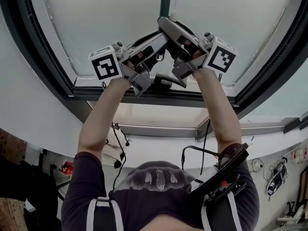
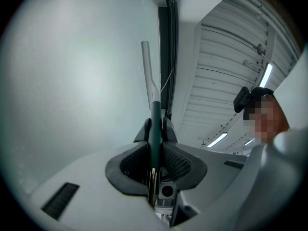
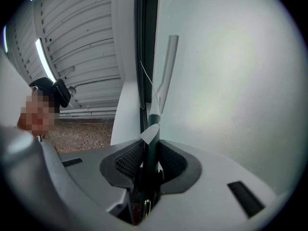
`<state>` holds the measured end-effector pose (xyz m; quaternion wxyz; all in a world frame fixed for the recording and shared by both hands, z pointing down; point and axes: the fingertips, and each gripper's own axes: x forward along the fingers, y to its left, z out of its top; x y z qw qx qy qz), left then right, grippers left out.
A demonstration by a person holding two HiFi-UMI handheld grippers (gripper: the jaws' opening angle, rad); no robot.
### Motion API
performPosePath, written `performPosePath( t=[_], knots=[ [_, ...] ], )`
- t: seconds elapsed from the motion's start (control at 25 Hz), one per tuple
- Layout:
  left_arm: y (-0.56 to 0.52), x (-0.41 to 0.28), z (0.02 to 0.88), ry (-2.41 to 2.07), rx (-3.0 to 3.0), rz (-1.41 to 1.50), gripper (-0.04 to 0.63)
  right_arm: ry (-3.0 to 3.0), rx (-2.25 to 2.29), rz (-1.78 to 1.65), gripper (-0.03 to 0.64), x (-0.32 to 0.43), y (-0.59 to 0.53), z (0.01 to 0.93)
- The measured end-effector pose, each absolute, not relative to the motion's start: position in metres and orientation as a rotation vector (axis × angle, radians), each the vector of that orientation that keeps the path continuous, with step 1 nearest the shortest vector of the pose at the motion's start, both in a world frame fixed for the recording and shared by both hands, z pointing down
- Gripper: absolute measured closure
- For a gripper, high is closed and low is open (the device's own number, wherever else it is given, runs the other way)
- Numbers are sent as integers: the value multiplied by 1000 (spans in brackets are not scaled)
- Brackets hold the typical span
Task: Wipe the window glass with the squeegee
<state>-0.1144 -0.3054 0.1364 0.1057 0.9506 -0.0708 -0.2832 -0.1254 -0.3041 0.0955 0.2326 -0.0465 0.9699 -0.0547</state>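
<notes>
The squeegee's dark green handle rises toward the frosted window glass, and both grippers meet on it overhead. My left gripper is shut on the handle from the left, and the pale neck runs up along the glass. From the right, my right gripper is shut on the same handle, just below a white tag. The pale upper part lies against the glass. The blade itself is out of view.
A dark window frame borders the pane and stands right beside the squeegee. A slatted ceiling with strip lights is behind me, and a brick wall lies lower down. Cables hang on the wall below.
</notes>
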Motion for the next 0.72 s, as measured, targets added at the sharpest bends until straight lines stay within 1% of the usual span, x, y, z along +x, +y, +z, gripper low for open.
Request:
performPosePath(
  t=[0.52,0.72],
  knots=[
    [-311,-113,143,-250,2737,-775,495,2627,-137,-275,520,-123,-313,102],
    [-310,-109,145,-199,2660,-772,495,2611,-161,-320,520,-122,-317,106]
  ],
)
